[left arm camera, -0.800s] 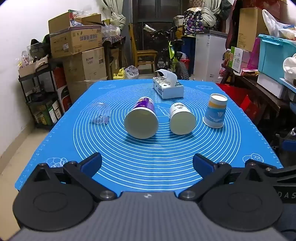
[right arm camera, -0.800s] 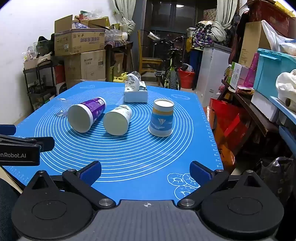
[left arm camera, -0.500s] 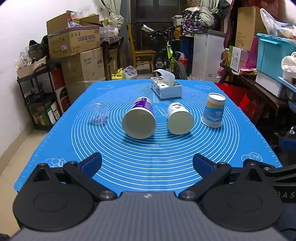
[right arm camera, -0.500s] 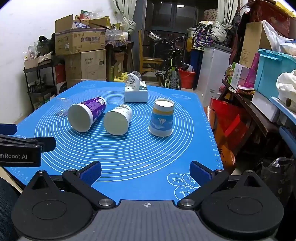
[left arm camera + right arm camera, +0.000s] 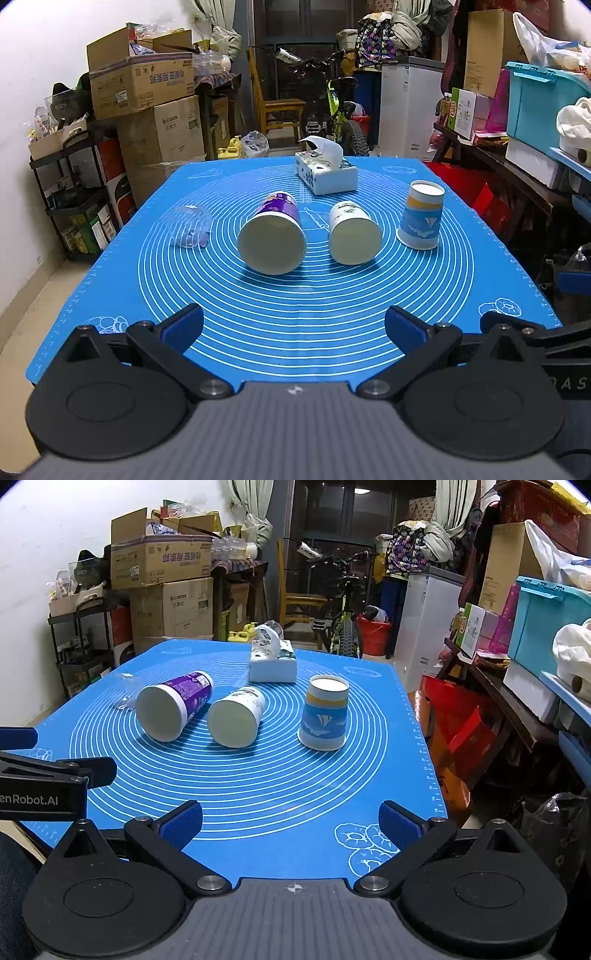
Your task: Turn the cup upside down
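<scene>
Left gripper point(image 5: 293, 326) and right gripper point(image 5: 290, 818) both at near edge of worktop, jaws released wide, grasping nothing. Blue mat point(image 5: 295, 314) covers worktop. Blue cup point(image 5: 421, 216) stands upside down, right of row. White cup point(image 5: 352, 234) and purple cup point(image 5: 275, 236) lie on sides, mouths toward cameras. Clear plastic cup point(image 5: 190, 225) lies on side, far left. Tissue box point(image 5: 327, 173) behind cups.
</scene>
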